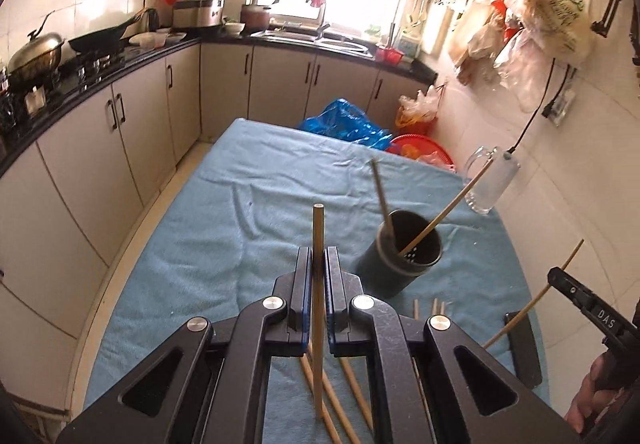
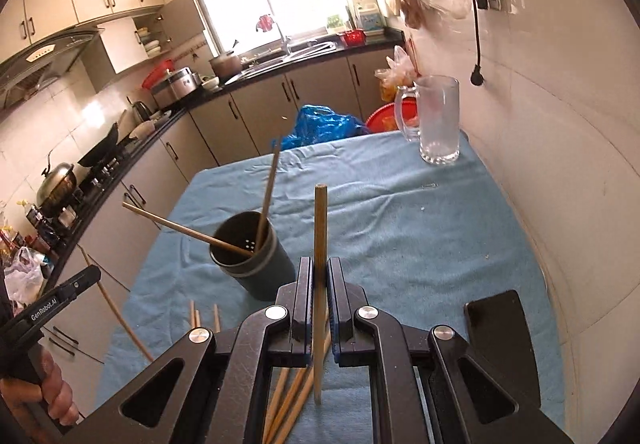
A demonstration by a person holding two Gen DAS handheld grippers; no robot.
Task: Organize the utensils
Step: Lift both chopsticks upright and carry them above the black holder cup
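Both grippers (image 1: 319, 264) (image 2: 319, 276) pinching one chopstick (image 1: 318, 284) (image 2: 319, 284) each; tip slowly into cup (image 1: 400, 256) just ahead.

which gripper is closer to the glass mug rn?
Right. The right gripper, shut on a chopstick, is on the glass mug's side of the table. The left gripper is past the holder, farther away.

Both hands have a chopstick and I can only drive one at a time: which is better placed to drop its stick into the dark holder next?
Marginally left, I'd guess. The dark holder lies close beside the left gripper and equally close to the right gripper; both are shut on upright chopsticks.
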